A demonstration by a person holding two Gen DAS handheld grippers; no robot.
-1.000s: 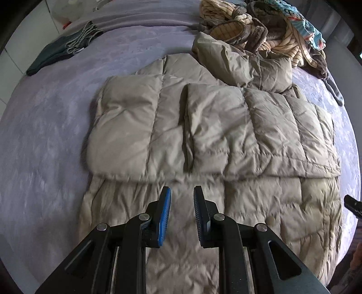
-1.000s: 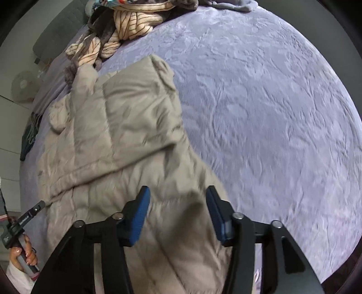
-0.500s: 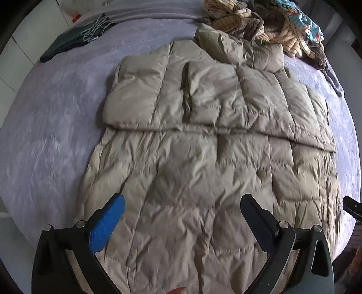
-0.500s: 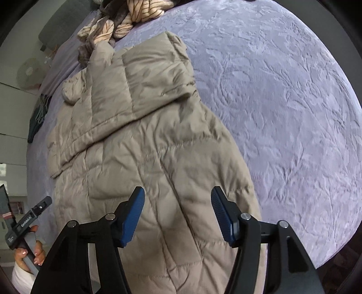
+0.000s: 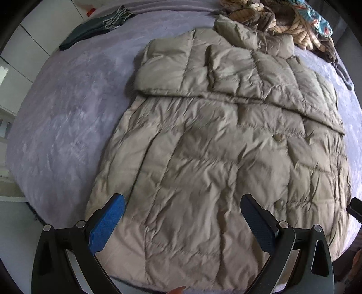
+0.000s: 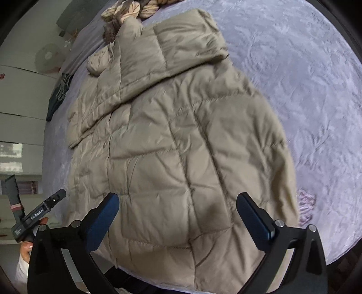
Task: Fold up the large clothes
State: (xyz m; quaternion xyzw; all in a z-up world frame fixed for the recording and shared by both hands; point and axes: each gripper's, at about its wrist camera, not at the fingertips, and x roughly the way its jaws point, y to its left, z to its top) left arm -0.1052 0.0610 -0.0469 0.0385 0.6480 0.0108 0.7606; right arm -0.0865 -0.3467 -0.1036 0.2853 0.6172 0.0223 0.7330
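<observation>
Puffer coat point(image 5: 226, 158) lies on a lilac bedspread point(image 5: 67, 135), hem cut off below; clothes pile point(image 5: 282, 20) beyond. Left gripper point(image 5: 183, 217) gapes empty; right gripper point(image 6: 177, 214), just widening, likewise.

Home bedroom: big bed w/ lilac bedspread point(image 5: 67, 126), clothes pile point(image 5: 291, 20) at far end, fan point(image 6: 48, 56).
</observation>
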